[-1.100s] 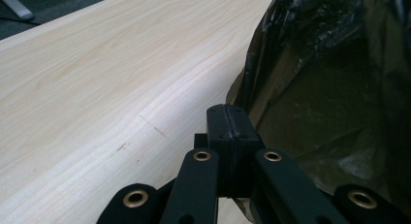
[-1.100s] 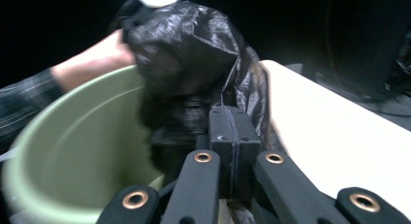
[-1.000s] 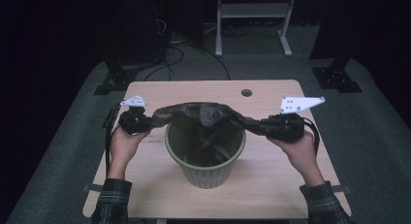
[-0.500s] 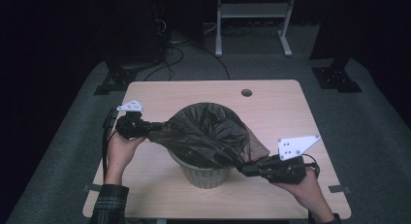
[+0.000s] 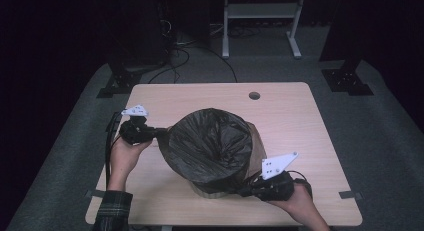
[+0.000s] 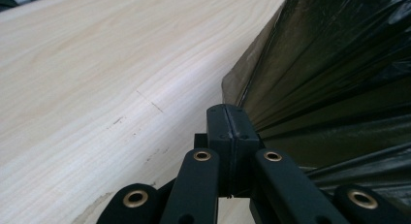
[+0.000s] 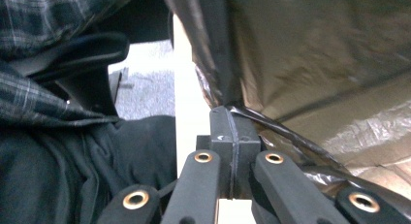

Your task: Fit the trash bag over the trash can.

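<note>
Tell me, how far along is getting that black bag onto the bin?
Done: the black bag is spread open over the bin. In hand: the left gripper and the right gripper each pinch its edge. Left: pulling that edge down around the rim.

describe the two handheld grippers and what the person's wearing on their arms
Both grippers, left gripper and right gripper, are black, each topped by a grey three-cornered plate with small dots. Black linkage arms carry brass-coloured rivets. A black cable trails from the left one. The sleeve is dark plaid.
</note>
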`<state>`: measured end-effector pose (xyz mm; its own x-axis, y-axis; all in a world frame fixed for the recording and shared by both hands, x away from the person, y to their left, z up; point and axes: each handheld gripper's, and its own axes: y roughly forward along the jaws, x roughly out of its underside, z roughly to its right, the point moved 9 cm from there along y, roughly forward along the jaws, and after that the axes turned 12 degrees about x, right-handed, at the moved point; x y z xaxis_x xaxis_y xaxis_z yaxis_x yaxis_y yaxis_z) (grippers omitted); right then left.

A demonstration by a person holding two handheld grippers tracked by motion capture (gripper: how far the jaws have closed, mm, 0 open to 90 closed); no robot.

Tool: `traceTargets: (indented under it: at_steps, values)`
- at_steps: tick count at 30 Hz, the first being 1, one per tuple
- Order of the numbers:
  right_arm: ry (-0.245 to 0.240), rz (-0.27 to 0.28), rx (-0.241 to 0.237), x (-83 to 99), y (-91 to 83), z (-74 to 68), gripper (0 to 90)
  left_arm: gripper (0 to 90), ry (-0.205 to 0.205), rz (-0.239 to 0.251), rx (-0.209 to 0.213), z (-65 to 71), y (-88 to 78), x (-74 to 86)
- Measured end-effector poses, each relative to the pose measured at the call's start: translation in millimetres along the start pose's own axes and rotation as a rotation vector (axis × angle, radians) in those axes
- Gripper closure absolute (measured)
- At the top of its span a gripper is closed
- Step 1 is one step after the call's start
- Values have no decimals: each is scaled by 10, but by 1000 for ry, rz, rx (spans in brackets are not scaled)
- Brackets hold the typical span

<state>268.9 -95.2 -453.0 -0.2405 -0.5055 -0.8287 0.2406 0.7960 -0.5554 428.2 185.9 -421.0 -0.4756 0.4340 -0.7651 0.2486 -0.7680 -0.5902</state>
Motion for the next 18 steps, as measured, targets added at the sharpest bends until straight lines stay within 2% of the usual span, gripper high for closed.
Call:
traceTargets:
  at_steps: [3,8,11,12,14,18]
  values:
    - [10,-2,13,-15,2,56,900,900,0,-13,1,-7,58,13]
    - [-23,-31,-1,-38,70,-40,900,900,-12,-1,-4,-53,62,9]
    - [-14,-28,51,-59,73,49,900,900,-19,-1,-16,-80,50,-7]
    - [-6,-21,87,-71,61,136,900,900,-19,-4,-19,-81,57,-14]
    - [9,-10,128,-91,25,274,900,900,-14,-8,-16,-71,81,-27]
    - [17,-50,270,-81,-43,594,900,900,5,-22,-12,-43,141,-46]
